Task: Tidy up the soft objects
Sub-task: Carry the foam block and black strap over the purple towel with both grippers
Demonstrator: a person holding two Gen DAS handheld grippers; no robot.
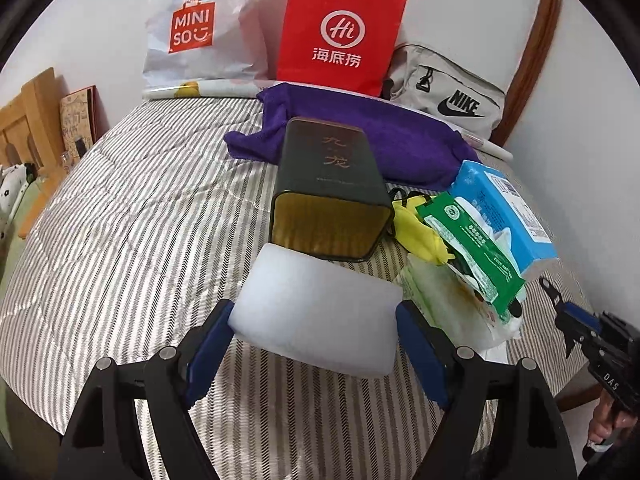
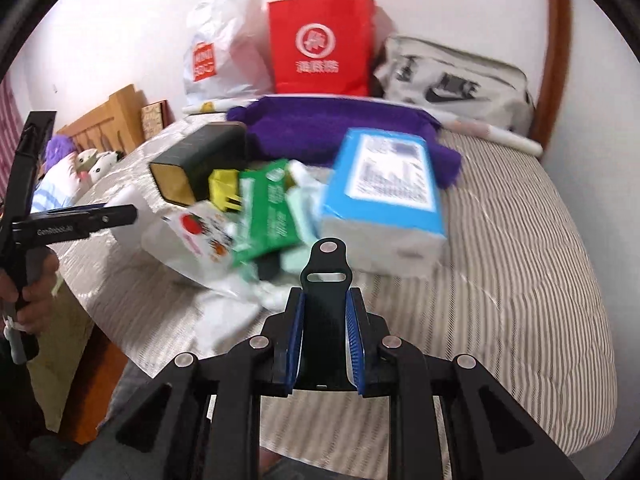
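On the striped quilt (image 1: 120,216), a white foam block (image 1: 320,304) sits between the blue pads of my left gripper (image 1: 314,336), which presses on both of its sides. The block lies just in front of a dark green tin (image 1: 332,184) on its side. My right gripper (image 2: 325,300) is shut on a dark rubbery strap (image 2: 326,264) with a slot and a metal stud, which sticks up past the fingertips. That gripper hovers in front of a pile: a blue tissue pack (image 2: 384,200), a green packet (image 2: 268,216), a yellow item (image 2: 224,188) and a printed plastic bag (image 2: 192,240).
A purple towel (image 1: 360,128) lies behind the tin. Against the wall stand a red paper bag (image 1: 340,32), a white Miniso bag (image 1: 192,32) and a grey Nike bag (image 1: 452,92). The bed's right edge is near. A hand (image 2: 28,292) holds the left gripper.
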